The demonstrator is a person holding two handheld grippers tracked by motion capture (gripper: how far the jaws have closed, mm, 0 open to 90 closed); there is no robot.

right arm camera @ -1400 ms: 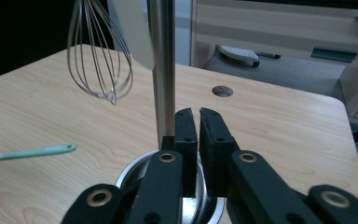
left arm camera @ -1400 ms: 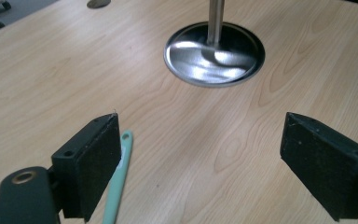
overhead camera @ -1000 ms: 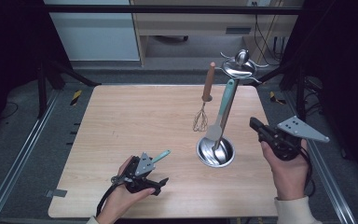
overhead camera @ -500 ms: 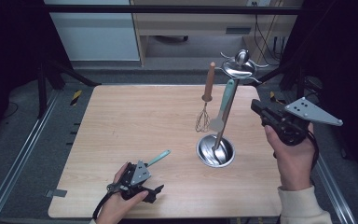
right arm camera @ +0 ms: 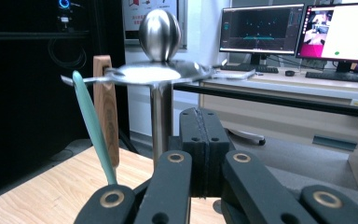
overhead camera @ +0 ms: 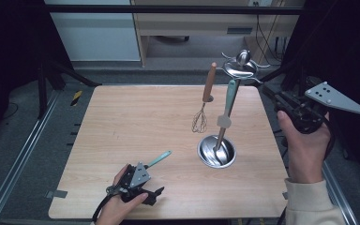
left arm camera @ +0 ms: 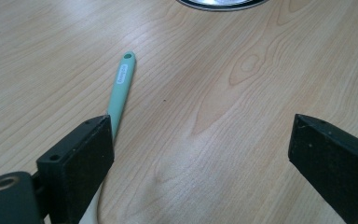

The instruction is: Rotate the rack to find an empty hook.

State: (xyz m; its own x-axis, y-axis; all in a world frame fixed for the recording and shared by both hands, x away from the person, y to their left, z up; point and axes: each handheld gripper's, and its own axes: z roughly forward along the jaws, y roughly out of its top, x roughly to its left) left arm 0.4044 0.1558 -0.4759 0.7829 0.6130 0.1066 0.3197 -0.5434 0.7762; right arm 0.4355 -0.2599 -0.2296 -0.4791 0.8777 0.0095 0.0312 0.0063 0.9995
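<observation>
A steel utensil stand rises from its round base at the table's right middle, topped by a knob. From its top disc hang a wooden-handled whisk and a teal-handled spatula. Another teal-handled utensil lies flat on the table near the front left. My left gripper rests on the table over its lower end, open, with the teal handle running out past the left jaw. My right gripper is held in the air off the table's right edge, shut on nothing, level with the stand's pole.
The wooden table has metal rails along its left and right sides. A desk with monitors stands behind the stand. The stand's steel base rim lies just ahead of the left gripper.
My right gripper has lifted and swung out to the right, past the table's edge. The left hand has slid slightly toward the front edge.
</observation>
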